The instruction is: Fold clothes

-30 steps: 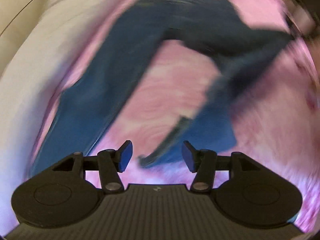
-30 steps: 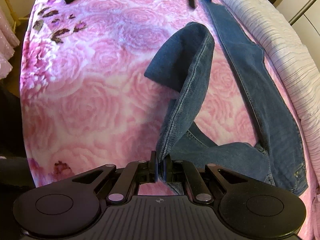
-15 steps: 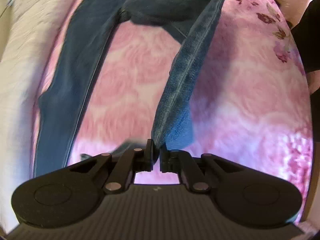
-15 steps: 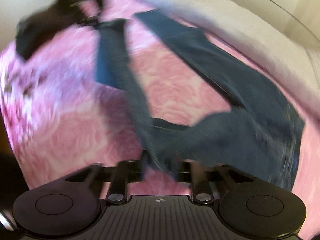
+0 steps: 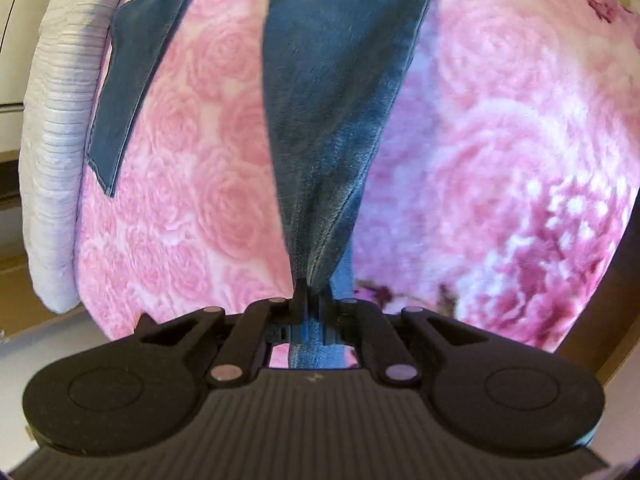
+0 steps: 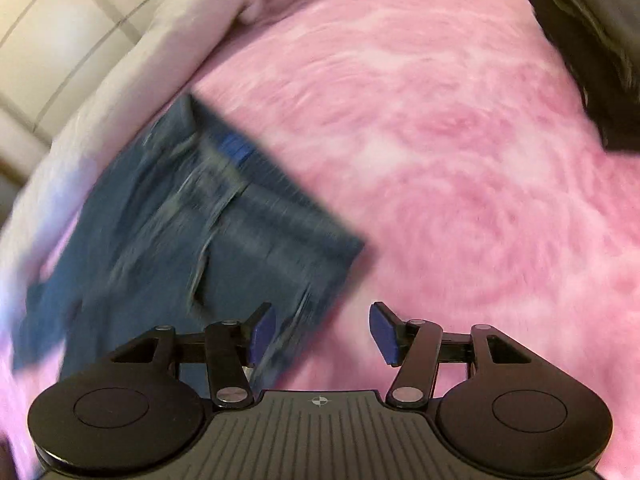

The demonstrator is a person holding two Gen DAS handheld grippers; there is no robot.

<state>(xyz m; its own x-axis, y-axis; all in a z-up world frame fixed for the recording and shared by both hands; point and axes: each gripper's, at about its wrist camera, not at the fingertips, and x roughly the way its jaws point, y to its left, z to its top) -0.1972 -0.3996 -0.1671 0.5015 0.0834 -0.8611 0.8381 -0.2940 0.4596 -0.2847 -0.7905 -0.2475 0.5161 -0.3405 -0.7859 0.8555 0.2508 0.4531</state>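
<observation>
A pair of blue jeans point(image 5: 332, 92) lies on a pink rose-patterned blanket point(image 5: 500, 140). My left gripper point(image 5: 314, 304) is shut on the hem end of one leg, which stretches away from it and is lifted. The other leg point(image 5: 120, 92) lies flat at the left by the blanket's edge. In the blurred right wrist view, the waist part of the jeans point(image 6: 192, 240) lies at the left. My right gripper point(image 6: 322, 336) is open and empty, just above the jeans' right edge.
A white quilted cover point(image 5: 56, 160) borders the blanket on the left and also shows in the right wrist view point(image 6: 132, 80). A dark object point(image 6: 592, 64) lies at the far right of the blanket. A cream wall point(image 6: 52, 28) stands behind.
My left gripper closed on the leg end and pulled it up and back. My right gripper let go of the jeans, opened, and swung toward the waist.
</observation>
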